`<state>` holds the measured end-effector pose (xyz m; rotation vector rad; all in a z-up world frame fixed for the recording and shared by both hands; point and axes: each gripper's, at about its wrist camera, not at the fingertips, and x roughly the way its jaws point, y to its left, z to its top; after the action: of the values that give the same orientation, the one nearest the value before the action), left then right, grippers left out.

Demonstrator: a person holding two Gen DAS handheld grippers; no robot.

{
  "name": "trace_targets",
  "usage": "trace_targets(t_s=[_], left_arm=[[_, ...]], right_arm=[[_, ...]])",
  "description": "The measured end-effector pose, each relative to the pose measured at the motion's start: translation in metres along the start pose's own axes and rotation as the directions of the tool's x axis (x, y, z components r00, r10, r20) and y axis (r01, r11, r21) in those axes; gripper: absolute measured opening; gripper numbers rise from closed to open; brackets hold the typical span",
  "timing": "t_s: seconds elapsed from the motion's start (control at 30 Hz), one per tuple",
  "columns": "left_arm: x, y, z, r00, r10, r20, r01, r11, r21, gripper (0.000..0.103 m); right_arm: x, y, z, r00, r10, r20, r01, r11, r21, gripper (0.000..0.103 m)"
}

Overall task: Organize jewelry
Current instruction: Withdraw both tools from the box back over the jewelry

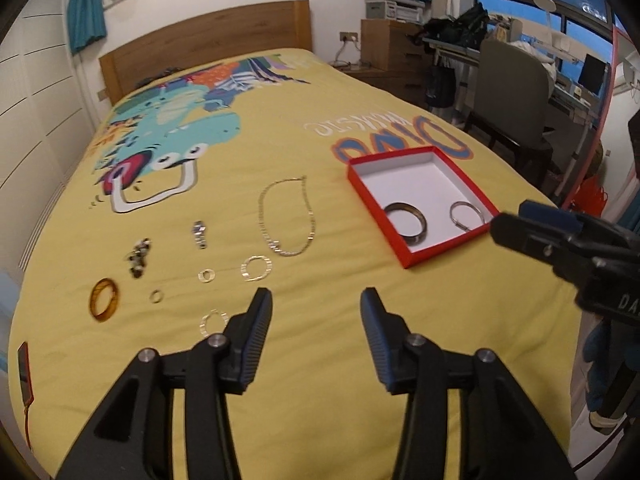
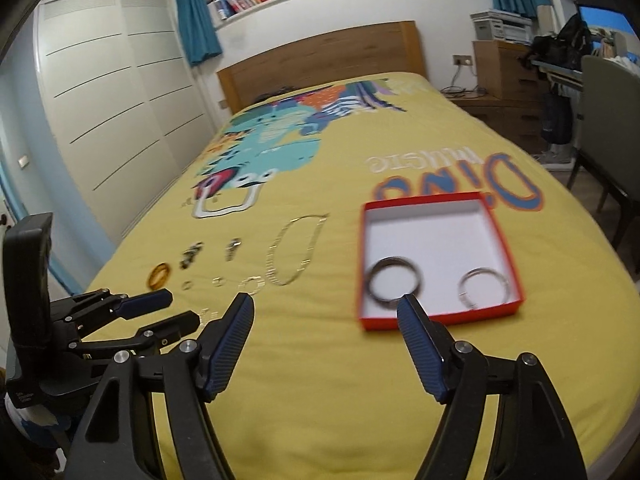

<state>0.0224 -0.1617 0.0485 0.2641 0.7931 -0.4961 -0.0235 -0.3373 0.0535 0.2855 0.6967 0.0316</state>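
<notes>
A red box (image 1: 404, 254) (image 2: 516, 258) with a white inside lies on the yellow bedspread. In it are a dark bangle (image 1: 406, 222) (image 2: 394, 282) and a silver bangle (image 1: 466, 216) (image 2: 484, 286). Left of the box lie a silver chain (image 1: 284, 216) (image 2: 296, 250), an amber bangle (image 1: 104, 299) (image 2: 160, 275), several small rings (image 1: 256, 269) and bead pieces (image 1: 139, 258). My left gripper (image 1: 316, 304) (image 2: 178, 310) hangs open and empty above the bed, near the rings. My right gripper (image 2: 326, 308) (image 1: 516, 220) is open and empty just short of the box's near edge.
The bedspread (image 1: 320, 360) carries a dinosaur print (image 1: 176, 136). A wooden headboard (image 2: 320, 60) and white wardrobe doors (image 2: 112, 92) stand behind and left. A chair (image 1: 516, 92), a desk and wooden drawers (image 2: 504, 76) are at the right.
</notes>
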Motion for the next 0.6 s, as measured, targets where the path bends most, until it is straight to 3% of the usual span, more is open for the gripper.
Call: trace_targets(t_s=[0.3, 0.6], left_arm=[[-0.053, 0.055, -0.031, 0.997, 0.051, 0.063, -0.046, 0.996, -0.080, 0.057], [-0.079, 0.092, -0.053, 0.986, 0.138, 0.093, -0.123, 0.981, -0.150, 0.058]], right_arm=[[0.002, 0.067, -0.017, 0.999, 0.018, -0.033, -0.021, 0.997, -0.068, 0.073], [-0.001, 0.104, -0.026, 1.000, -0.010, -0.028, 0.007, 0.993, -0.117, 0.071]])
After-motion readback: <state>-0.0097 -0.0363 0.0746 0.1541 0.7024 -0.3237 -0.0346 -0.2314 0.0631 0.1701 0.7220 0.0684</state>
